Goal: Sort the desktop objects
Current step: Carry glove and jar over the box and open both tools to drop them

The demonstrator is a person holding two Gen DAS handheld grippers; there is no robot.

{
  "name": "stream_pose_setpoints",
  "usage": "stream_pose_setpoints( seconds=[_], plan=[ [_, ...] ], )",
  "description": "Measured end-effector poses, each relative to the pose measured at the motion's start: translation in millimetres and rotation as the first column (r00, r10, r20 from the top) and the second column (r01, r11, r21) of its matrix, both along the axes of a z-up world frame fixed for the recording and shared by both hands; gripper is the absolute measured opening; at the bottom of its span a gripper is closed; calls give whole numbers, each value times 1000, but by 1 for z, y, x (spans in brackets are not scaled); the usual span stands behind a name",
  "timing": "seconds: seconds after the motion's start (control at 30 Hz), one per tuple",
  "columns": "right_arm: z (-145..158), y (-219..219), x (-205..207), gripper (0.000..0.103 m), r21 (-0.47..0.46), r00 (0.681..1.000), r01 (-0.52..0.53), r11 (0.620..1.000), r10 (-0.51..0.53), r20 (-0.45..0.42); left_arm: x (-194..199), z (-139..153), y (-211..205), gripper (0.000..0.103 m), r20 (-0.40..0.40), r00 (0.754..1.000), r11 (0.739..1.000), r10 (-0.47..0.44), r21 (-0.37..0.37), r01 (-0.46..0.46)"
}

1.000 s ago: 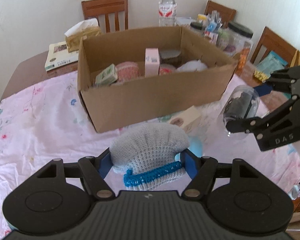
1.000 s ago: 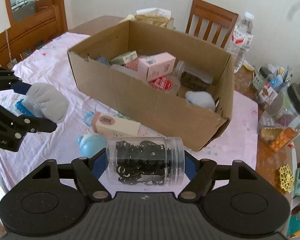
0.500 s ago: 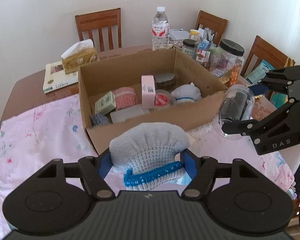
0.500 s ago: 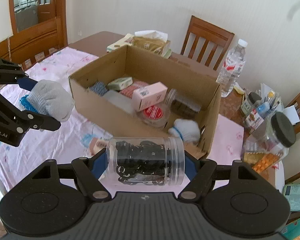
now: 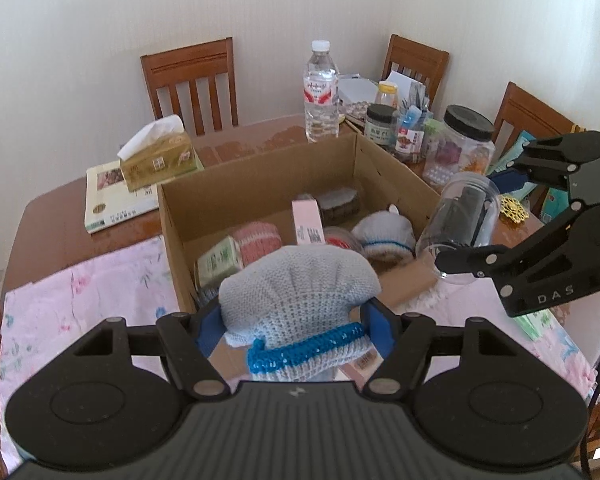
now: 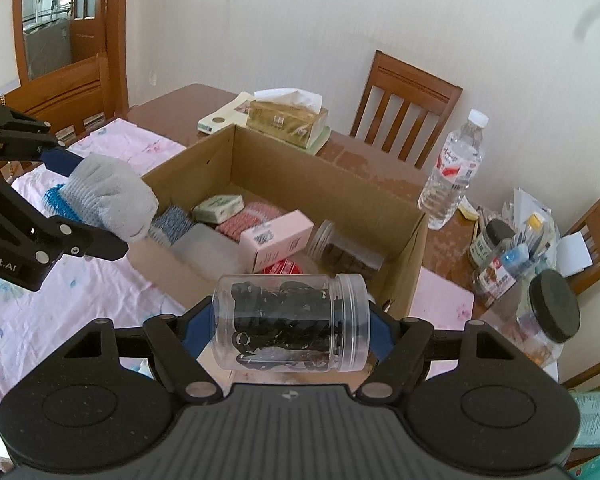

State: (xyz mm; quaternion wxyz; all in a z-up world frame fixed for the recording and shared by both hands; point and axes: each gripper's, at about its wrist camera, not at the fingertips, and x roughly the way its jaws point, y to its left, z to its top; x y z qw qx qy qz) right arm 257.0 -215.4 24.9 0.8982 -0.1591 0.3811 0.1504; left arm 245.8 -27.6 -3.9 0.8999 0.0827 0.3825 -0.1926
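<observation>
Cardboard box (image 6: 404, 240) at your twelve o'clock already holds several items; your left claw (image 5: 292, 322) grips the knitted hat (image 5: 296, 292), your right claw (image 6: 290, 324) the clear jar (image 6: 290, 322), both undelivered.

We read "DAS" on the right gripper (image 5: 466, 216) and "obot.AI" on the left gripper (image 6: 86, 200); other labels stay unreadable.

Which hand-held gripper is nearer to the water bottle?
Right. The right hand-held gripper, with the clear jar, is at the box end below the water bottle; the left hand-held gripper is at the opposite end.
</observation>
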Motion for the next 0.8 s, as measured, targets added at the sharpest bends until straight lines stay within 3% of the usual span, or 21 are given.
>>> stream_pose_setpoints(
  seconds=[0.43, 0.8],
  plan=[
    [-6, -6, 38, 80, 7, 999, 32, 999, -32, -5, 40, 4, 1, 71, 20, 1000, 1000, 2, 17, -2],
    [-23, -10, 56, 86, 12, 997, 58, 998, -58, -50, 83, -13, 0, 71, -18, 1000, 999, -17, 27, 17]
  ],
)
